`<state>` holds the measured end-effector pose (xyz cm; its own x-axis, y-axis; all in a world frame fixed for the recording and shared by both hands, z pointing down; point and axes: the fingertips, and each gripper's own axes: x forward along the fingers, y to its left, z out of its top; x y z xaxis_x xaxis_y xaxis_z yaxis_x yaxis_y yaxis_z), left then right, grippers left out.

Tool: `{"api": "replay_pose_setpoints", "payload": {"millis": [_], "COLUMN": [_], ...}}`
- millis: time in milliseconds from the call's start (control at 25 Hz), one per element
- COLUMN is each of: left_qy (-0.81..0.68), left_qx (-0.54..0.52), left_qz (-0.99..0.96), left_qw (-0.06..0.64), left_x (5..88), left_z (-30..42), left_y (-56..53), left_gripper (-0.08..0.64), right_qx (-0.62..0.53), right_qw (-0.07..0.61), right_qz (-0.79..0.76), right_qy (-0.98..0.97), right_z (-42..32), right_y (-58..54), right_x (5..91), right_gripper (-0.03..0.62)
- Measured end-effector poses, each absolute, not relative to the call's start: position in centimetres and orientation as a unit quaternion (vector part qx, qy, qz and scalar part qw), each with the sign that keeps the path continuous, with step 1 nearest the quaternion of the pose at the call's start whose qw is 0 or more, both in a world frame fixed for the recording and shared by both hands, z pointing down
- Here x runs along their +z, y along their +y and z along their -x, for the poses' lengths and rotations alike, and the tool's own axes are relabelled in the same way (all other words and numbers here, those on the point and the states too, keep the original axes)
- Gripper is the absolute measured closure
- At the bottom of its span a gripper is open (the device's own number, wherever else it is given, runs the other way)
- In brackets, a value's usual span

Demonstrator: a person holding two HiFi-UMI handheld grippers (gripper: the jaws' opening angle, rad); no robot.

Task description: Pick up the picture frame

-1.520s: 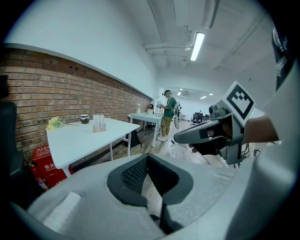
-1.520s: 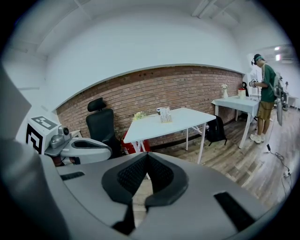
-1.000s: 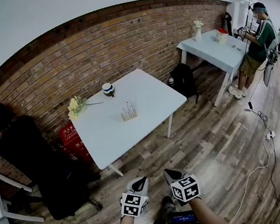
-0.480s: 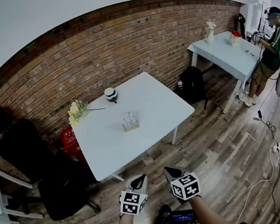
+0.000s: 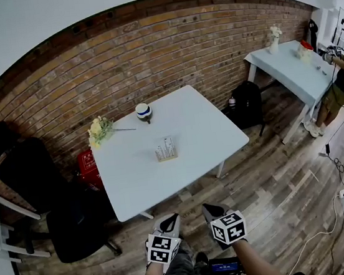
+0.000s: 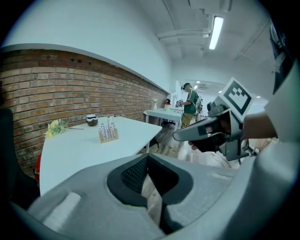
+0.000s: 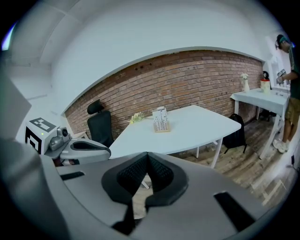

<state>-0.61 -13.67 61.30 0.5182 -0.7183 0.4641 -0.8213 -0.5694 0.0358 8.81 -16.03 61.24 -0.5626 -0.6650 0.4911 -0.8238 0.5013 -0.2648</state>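
wooden floor (image 5: 272,183) underfoot; above it the left gripper (image 5: 168,219) and right gripper (image 5: 210,210) hang side by side, jaws pressed together, holding nothing. well ahead, the picture frame (image 5: 165,149) stands upright mid-table on the white table (image 5: 188,116), brick wall (image 5: 167,52) beyond.

The left gripper (image 5: 168,219) and the right gripper (image 5: 211,209) are alike, each a pale grey moulded shell with black ribbed pads (image 6: 133,174) at its end toward the table (image 5: 134,183) and a white cube (image 5: 163,249) printed with black square markers at its end away from that table.
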Motion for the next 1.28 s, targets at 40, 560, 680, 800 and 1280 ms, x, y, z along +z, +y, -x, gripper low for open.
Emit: {"api": "replay_pose_setpoints", "payload": {"millis": [40,560,680,800,1280], "left_qy": [-0.449,-0.453,-0.455,-0.454,-0.437], "left_qx": [0.204,0.207,0.204,0.201,0.186], "left_qz": [-0.86,-0.858,-0.857,-0.858,-0.87], "left_qw": [0.129,0.127,0.131,0.133,0.134], "left_x": [61.4,62.6,62.6,62.2,60.8], "left_z": [0.9,2.6,3.6,4.6,6.7], "left_y": [-14.0,-23.5,-26.6,-29.6,-39.3], "left_gripper": [0.548,0.548,0.548,0.548,0.548], "right_qx": [0.241,0.233,0.233,0.234,0.224], "right_qw": [0.167,0.188,0.192,0.193,0.198], "right_qz": [-0.435,-0.433,-0.433,-0.435,-0.457], "right_qy": [-0.851,-0.851,-0.849,-0.848,-0.838], "right_z": [-8.5,-7.0,-6.2,-5.4,-3.3], "right_y": [-16.4,-25.9,-28.8,-31.6,-40.6], "right_x": [61.4,61.8,61.8,61.4,59.7], "right_gripper": [0.583,0.583,0.583,0.583,0.583]}}
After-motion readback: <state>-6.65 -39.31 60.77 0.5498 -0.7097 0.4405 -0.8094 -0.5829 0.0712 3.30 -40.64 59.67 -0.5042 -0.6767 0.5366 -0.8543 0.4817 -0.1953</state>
